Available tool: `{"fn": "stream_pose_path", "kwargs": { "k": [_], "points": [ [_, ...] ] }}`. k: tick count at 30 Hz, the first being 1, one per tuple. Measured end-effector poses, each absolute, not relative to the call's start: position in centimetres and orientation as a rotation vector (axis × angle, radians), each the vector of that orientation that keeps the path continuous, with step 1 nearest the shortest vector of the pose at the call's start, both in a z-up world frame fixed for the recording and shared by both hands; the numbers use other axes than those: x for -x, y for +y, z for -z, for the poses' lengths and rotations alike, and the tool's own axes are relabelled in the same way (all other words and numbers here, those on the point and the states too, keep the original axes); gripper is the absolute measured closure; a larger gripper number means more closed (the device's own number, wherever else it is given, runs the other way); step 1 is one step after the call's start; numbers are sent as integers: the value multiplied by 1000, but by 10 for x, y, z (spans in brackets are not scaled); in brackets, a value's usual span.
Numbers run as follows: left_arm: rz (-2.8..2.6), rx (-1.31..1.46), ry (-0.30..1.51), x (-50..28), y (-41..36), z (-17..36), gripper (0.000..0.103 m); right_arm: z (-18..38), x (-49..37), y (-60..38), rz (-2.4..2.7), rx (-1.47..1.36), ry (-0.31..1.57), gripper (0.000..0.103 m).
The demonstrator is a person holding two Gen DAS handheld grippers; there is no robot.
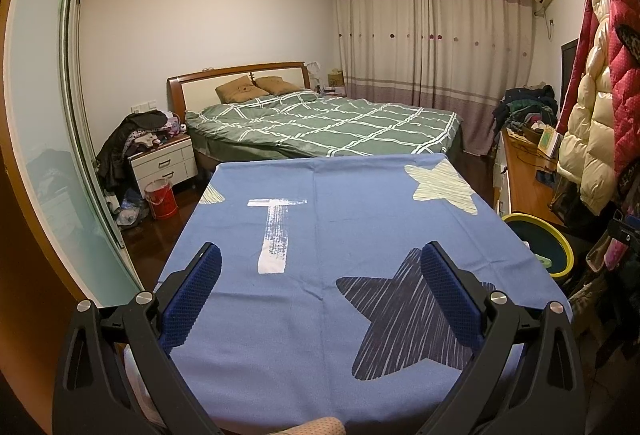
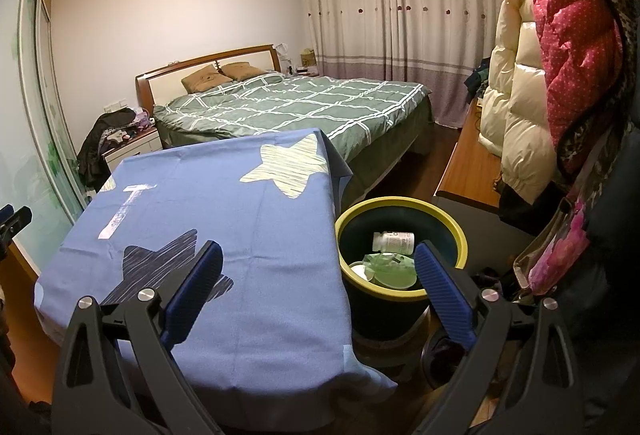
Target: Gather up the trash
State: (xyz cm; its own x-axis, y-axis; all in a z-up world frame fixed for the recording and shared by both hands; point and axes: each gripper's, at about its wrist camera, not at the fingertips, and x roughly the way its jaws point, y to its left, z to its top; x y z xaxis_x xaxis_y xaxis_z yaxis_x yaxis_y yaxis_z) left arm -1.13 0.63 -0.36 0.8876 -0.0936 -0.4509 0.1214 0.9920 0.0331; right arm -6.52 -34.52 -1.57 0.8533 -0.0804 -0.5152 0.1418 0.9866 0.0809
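Observation:
A dark bin with a yellow rim (image 2: 456,225) stands to the right of the table; it also shows in the left wrist view (image 1: 562,241). Inside it lie a white pill bottle (image 2: 394,241), a pale green wrapper (image 2: 390,269) and a white lid (image 2: 360,271). My left gripper (image 1: 320,255) is open and empty above the table's blue star-print cloth (image 1: 320,315). My right gripper (image 2: 318,253) is open and empty, its left finger over the cloth (image 2: 240,235), its right finger over the bin's near rim.
A bed with a green checked cover (image 1: 328,127) lies beyond the table. A nightstand with clothes (image 1: 164,159) and a red bucket (image 1: 160,199) stand at the left. A wooden desk (image 2: 466,171) and hanging coats (image 2: 560,55) are at the right. A glass sliding door (image 1: 52,155) is on the left.

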Motion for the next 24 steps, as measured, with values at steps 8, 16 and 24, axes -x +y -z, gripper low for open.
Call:
{"fn": "stream_pose_path", "kwargs": {
  "k": [8, 16, 24],
  "points": [
    [116, -64, 468, 10, 6, 7, 5, 16, 65, -345, 117, -118, 538, 11],
    [119, -65, 471, 10, 5, 9, 5, 16, 65, -345, 117, -120, 539, 11],
    [119, -65, 474, 10, 4, 10, 5, 16, 65, -345, 115, -120, 539, 11]
  ]
}}
